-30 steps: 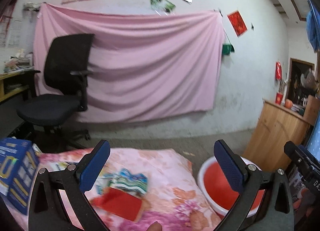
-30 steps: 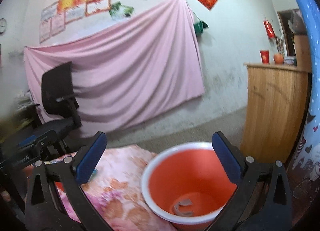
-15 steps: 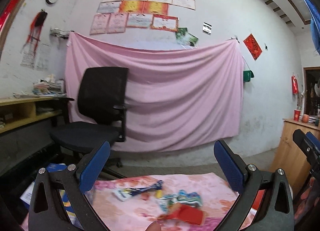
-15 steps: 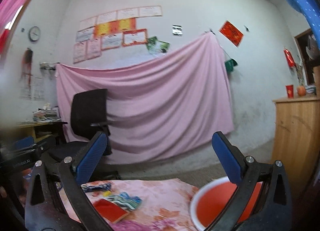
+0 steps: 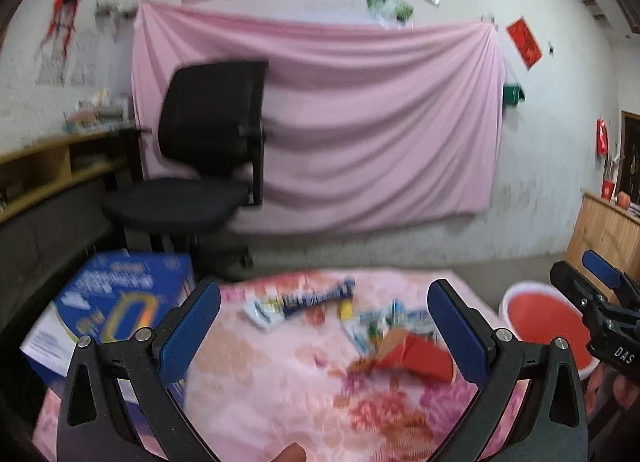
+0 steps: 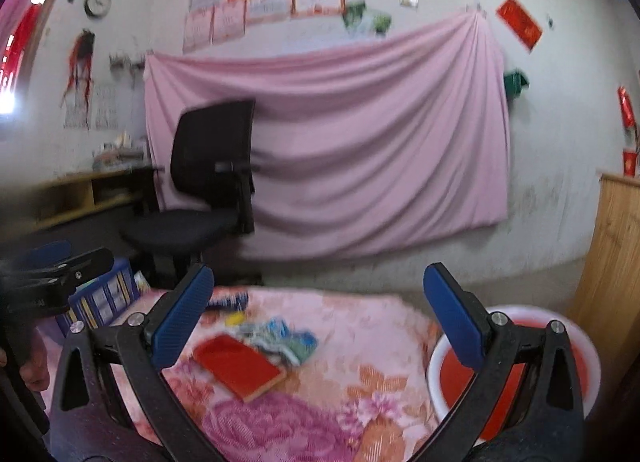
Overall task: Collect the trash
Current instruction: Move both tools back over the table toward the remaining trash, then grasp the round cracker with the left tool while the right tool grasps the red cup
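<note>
Since 0.5 s ago we've tipped both cams down; more of the cloth (image 6: 320, 326) shows. Our left gripper (image 5: 324, 326) & right gripper (image 6: 318, 318) hover w/ jaws wide, nothing held. Red packet (image 6: 240, 366) lies on cloth touching wrappers (image 6: 280, 338); red tub (image 6: 576, 362) just right of it.

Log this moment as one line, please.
left gripper: open, empty | right gripper: open, empty | red packet and wrappers: on floral cloth | red basin: right of cloth
</note>
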